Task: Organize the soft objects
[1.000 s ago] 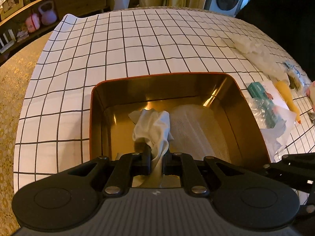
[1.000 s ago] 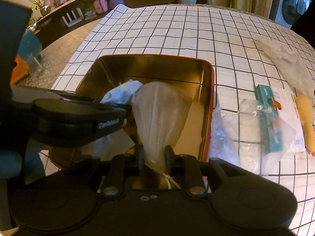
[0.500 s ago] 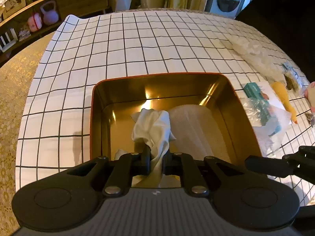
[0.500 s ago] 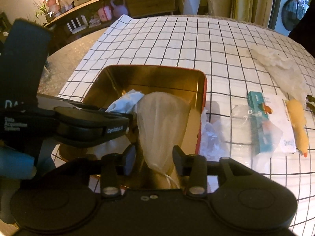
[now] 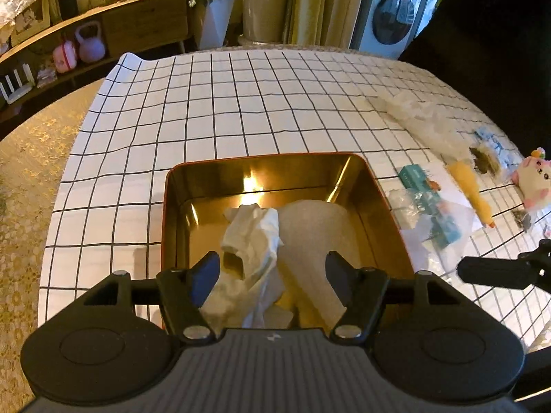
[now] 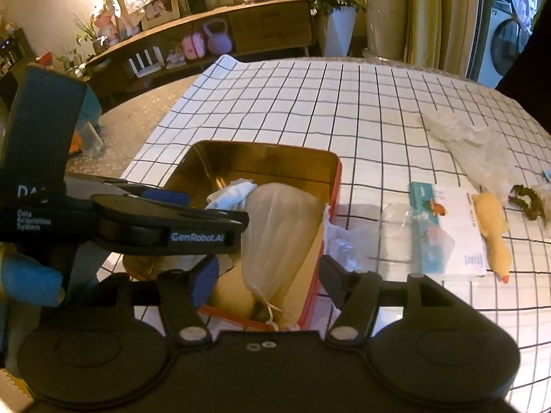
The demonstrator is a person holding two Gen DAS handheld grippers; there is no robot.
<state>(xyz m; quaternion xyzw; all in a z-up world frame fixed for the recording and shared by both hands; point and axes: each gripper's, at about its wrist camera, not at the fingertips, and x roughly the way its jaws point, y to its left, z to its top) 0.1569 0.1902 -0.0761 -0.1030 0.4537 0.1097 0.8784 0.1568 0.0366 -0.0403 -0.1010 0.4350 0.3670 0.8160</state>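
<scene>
Checked cloth covers the desk (image 5: 241,103), where a gold tin (image 5: 179,206) holds a white cloth (image 5: 255,234) and a mesh bag (image 6: 279,227). Both the left hand-held gripper (image 5: 272,268) and right hand-held gripper (image 6: 268,272) have just been opening; their jaws stand apart above these, gripping nothing.

Warm, yellowish light fills both my views. A hard glare burns on the gold tin's (image 5: 261,189) far wall at twelve o'clock from my left gripper. The checked cloth (image 5: 241,103) bows with fisheye curve toward the rims. Corners fall black. My right view is softer, slightly smeared, brightest at eleven o'clock.
</scene>
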